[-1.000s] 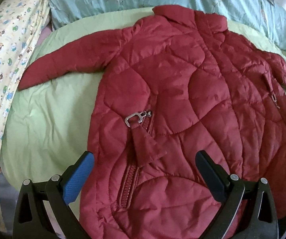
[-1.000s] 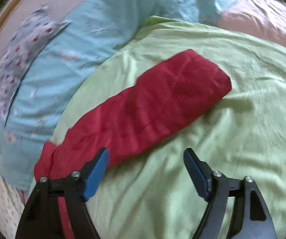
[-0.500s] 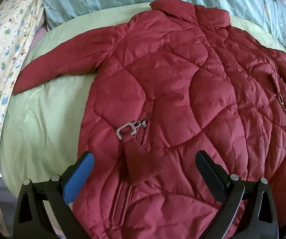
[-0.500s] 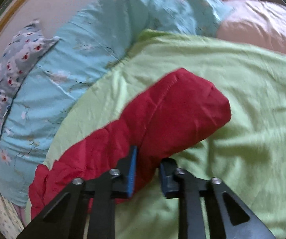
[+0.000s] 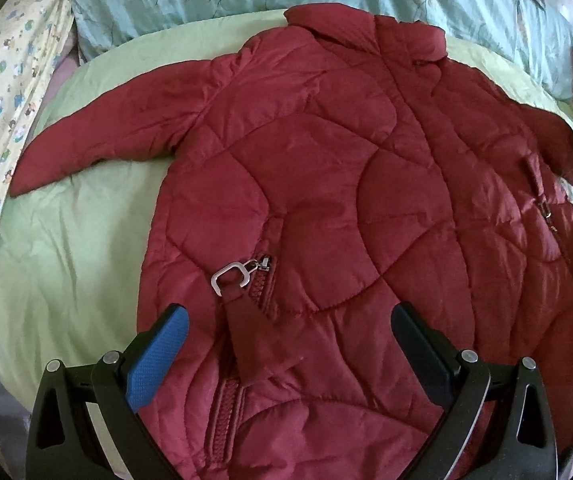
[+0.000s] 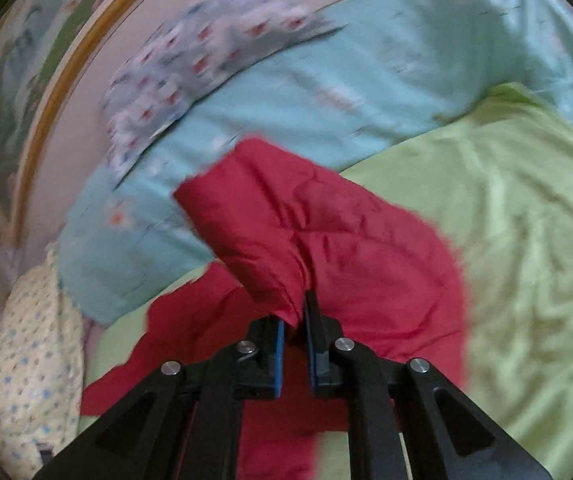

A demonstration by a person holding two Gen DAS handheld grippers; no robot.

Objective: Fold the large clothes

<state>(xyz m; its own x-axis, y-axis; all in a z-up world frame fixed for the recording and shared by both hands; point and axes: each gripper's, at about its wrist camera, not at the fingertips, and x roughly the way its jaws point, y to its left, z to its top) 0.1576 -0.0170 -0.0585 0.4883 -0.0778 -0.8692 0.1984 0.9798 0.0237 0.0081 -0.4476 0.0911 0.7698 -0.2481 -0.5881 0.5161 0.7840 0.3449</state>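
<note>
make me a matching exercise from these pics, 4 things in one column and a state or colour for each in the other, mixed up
Things:
1. left gripper
2. right gripper
3. bed sheet
4. left sleeve of the jacket

States:
A. light green
B. lying flat, stretched out to the side
C. open, over the jacket's hem
D. shut on the right sleeve

Pairs: 1-C, 2-D, 3-A, 4-B
</note>
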